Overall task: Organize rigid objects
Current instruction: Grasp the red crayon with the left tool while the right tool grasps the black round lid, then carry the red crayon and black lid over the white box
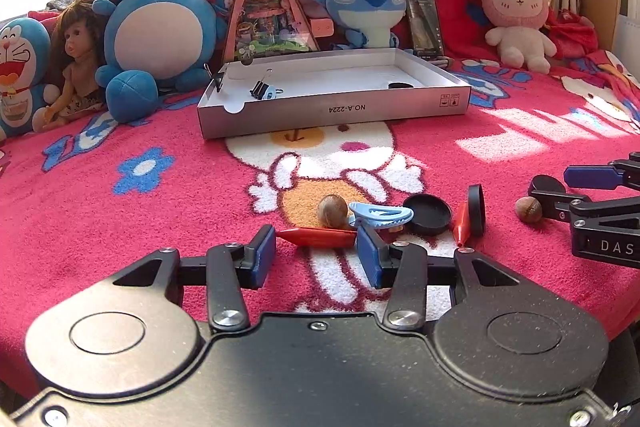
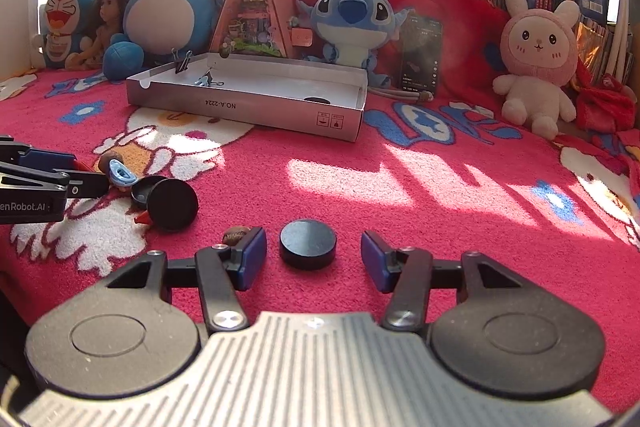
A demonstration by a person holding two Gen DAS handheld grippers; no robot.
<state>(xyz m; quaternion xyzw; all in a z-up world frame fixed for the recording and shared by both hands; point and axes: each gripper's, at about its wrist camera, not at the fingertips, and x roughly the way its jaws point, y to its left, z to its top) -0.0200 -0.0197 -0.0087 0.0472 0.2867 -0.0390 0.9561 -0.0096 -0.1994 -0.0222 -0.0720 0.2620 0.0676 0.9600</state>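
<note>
My left gripper (image 1: 317, 254) is open just above the red blanket. A red crayon (image 1: 316, 237) lies crosswise right in front of its blue pads, with no clear contact. Behind the crayon sit a brown nut (image 1: 332, 209), a light-blue hair clip (image 1: 380, 215), a black lid (image 1: 427, 213) and an upright black disc (image 1: 477, 209) leaning on a second red crayon (image 1: 461, 228). My right gripper (image 2: 314, 255) is open, and a flat black disc (image 2: 308, 245) rests between its fingers, clear of both pads. A second nut (image 2: 236, 233) lies by its left finger.
A shallow grey cardboard box (image 1: 332, 113) stands further back, holding binder clips (image 1: 262, 89) and a black disc (image 1: 401, 85). Plush toys, a doll, a triangular diorama and a phone line the back. The left gripper (image 2: 60, 177) shows at the right wrist view's left edge.
</note>
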